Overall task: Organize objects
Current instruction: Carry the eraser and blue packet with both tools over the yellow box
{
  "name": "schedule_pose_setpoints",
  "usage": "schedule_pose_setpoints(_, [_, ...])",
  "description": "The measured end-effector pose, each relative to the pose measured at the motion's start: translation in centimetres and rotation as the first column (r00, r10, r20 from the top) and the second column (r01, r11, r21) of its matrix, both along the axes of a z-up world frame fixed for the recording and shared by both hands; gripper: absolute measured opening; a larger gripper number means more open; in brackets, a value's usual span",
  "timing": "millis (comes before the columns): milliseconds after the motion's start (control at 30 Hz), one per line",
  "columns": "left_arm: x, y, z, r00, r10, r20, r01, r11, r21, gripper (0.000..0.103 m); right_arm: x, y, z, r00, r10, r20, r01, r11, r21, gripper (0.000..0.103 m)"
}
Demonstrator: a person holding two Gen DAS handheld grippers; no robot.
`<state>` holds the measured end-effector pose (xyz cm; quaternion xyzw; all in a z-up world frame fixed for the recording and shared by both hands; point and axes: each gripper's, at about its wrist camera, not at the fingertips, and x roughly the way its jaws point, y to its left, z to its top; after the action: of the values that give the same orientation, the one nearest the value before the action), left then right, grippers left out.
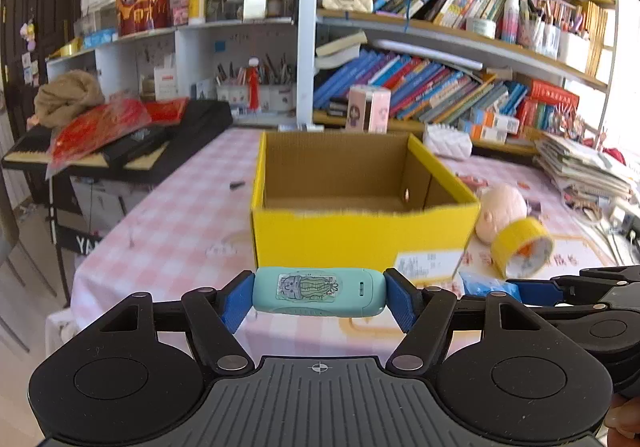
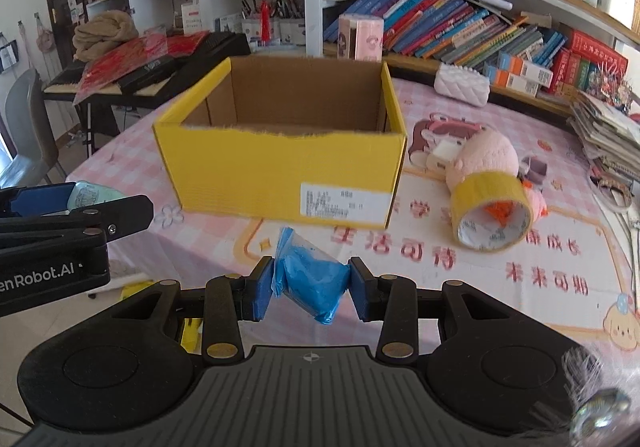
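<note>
Your left gripper [image 1: 319,297] clamps the teal device [image 1: 318,295] crosswise, long axis spanning the jaws; your right gripper [image 2: 310,285] pinches the blue bag [image 2: 314,283]; the yellow box [image 2: 280,175] (open-topped) sits straight ahead of both, neither clearly nearer.

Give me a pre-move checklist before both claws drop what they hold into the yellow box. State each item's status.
1. Left claw grip on the teal device: clamped end to end between both pads, ok.
2. Right claw grip on the blue bag: squeezed between the pads, bag tail hanging below, ok.
3. Yellow box open at the top: ok.
4. Box interior free: bare cardboard in the left wrist view, ok.
5. Claws apart from each other: side by side, close; cannot tell the margin.
6. Yellow tape roll and pink plush off the path: right of the box, ok.
</note>
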<state>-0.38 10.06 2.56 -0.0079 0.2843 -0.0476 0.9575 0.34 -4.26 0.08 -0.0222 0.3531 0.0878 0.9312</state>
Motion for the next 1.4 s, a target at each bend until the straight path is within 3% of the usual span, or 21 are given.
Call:
schedule_pose_setpoints(267, [4.2, -0.3, 1.6, 0.998, 0.019, 0.058, -0.02, 1.0, 0.015, 0.069, 4.9, -0.5, 2.9, 0.995, -0.01, 0.096, 0.007, 0.999, 0.039, 0.037])
schedule_pose_setpoints(600, [10.9, -1.7, 1.1, 0.997, 0.052, 0.049, -0.055, 0.997, 0.055, 0.069, 13.3, -1.9, 4.5, 0.988, -0.002, 0.156, -0.005, 0.999, 0.045, 0.037])
schedule_pose_setpoints(1033, [16.9, -4.4, -2.0, 0.997, 0.052, -0.05, -0.042, 0.983, 0.179, 0.069, 21.3, -1.8, 2.4, 0.992, 0.077, 0.099, -0.082, 0.995, 0.055, 0.037])
schedule_pose_setpoints(1400, [19.5, -5.7, -4.0, 0.99, 0.051, -0.133, -0.018, 0.971, 0.236, 0.069, 24.6, -0.3, -0.3, 0.987, 0.163, 0.007, -0.164, 0.986, 0.039, 0.037])
